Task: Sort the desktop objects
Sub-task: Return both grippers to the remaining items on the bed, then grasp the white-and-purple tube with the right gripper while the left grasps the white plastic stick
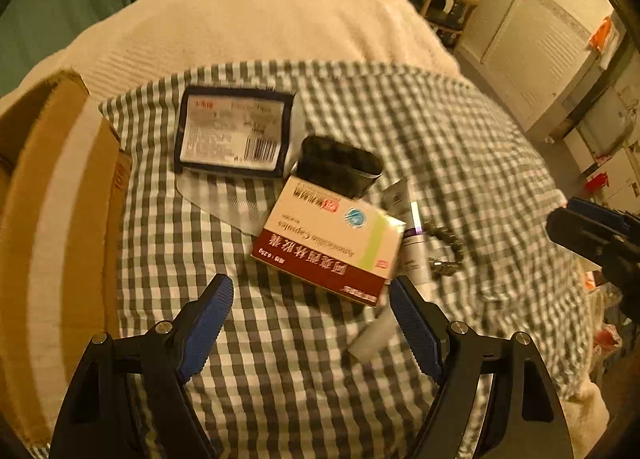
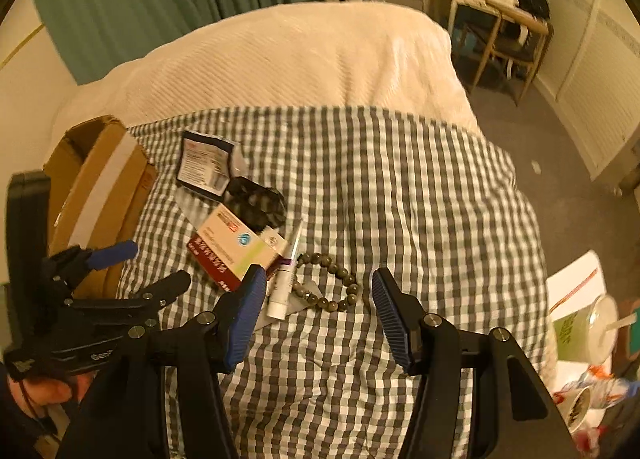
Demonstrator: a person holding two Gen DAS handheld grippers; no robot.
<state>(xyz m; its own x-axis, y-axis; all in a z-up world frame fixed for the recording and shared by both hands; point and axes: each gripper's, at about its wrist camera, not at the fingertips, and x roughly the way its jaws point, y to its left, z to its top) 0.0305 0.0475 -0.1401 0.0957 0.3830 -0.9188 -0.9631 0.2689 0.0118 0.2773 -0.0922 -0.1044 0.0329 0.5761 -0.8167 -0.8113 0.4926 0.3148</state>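
Checked cloth on the bed carries the clutter near its left edge, beside a cardboard box (image 2: 100,195). Both grippers, left gripper (image 1: 311,291) and right gripper (image 2: 318,279), hang with jaws released, empty. Judged step: approach; medicine box (image 1: 332,243) probably next, needing descent and closing.

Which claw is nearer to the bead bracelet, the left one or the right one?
Right. The right claw is open just in front of the bead bracelet; the left claw faces the medicine box, farther away.
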